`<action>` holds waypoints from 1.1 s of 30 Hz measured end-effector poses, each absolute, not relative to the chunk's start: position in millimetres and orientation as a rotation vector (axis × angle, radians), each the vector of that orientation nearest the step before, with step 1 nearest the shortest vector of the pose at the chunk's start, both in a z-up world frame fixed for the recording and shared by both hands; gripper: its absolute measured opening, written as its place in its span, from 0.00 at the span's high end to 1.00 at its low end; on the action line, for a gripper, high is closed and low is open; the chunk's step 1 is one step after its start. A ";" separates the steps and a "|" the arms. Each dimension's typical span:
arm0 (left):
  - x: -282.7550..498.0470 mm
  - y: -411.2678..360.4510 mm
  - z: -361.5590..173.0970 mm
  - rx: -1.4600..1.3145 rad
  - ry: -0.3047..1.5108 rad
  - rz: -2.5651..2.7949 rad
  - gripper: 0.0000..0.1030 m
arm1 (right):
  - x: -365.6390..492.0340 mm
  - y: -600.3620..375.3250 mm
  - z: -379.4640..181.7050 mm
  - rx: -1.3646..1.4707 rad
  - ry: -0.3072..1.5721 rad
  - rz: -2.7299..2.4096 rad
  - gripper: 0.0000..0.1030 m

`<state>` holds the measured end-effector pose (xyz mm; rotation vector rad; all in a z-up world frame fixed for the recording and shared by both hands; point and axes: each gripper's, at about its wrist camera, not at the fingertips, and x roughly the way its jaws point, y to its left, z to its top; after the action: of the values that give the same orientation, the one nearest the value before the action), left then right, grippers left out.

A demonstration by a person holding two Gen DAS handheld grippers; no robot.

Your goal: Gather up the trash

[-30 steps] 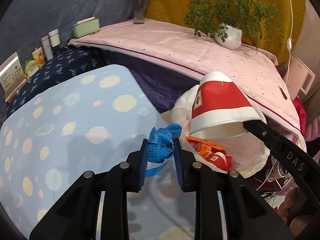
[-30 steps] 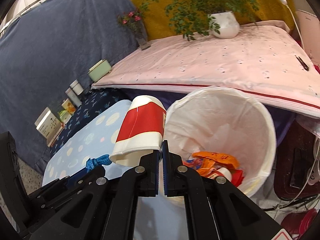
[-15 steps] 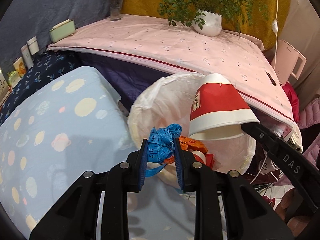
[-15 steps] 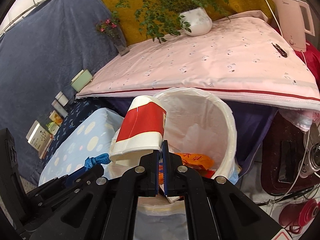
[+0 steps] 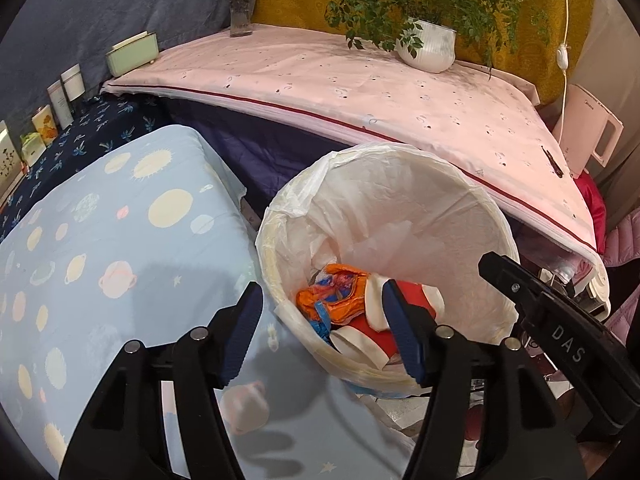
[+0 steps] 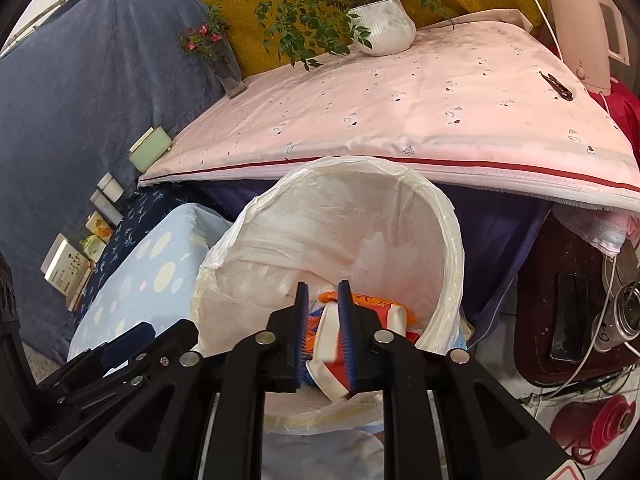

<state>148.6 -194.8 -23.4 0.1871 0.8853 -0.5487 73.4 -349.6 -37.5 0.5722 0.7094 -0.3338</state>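
Observation:
A bin with a white liner (image 5: 384, 147) (image 6: 360, 160) stands below both grippers. My left gripper (image 5: 320, 304) hangs over its near rim; its jaws are opening wide and nothing is between them. The blue measuring tape (image 5: 320, 316) lies inside the bin next to an orange wrapper (image 5: 340, 292) (image 6: 372, 300). My right gripper (image 6: 323, 292) is over the bin's mouth with its jaws opening a little. The red and white paper cup (image 5: 368, 334) (image 6: 326, 344) is loose below them on the other rubbish, with no pads pressing it.
A blue cloth with planets (image 5: 100, 240) covers the surface to the left of the bin. Behind it a pink-covered table (image 5: 360, 92) carries a potted plant (image 5: 428, 48), a vase and a green box. A pink kettle (image 6: 584, 32), cables and a red flask (image 6: 592, 420) crowd the right side.
Both grippers moved over the bin and their jaws came apart. The blue tape left the left gripper and the cup left the right one; both now lie in the bin.

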 end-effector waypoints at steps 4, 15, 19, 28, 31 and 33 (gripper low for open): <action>146.7 -189.8 -23.6 0.183 0.886 -0.538 0.42 | 72.1 -345.5 -37.6 0.561 0.718 -0.327 0.80; 136.1 -177.8 -23.8 0.178 0.885 -0.507 0.37 | 65.3 -331.8 -36.0 0.506 0.757 -0.327 0.68; 131.1 -173.9 -20.8 0.177 0.879 -0.494 0.32 | 63.6 -328.9 -30.8 0.482 0.766 -0.330 0.63; 119.2 -160.0 -11.3 0.173 0.877 -0.451 0.25 | 54.6 -318.5 -12.9 0.384 0.788 -0.334 0.39; 115.0 -153.4 -8.9 0.165 0.869 -0.423 0.16 | 52.0 -316.4 -9.3 0.355 0.802 -0.328 0.36; 112.1 -149.9 -8.4 0.166 0.870 -0.416 0.15 | 49.6 -312.8 -7.3 0.328 0.812 -0.321 0.35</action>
<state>112.1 -149.9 -8.4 0.1658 0.8697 -0.4159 49.6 -312.8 -7.3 0.3275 0.8120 -0.3206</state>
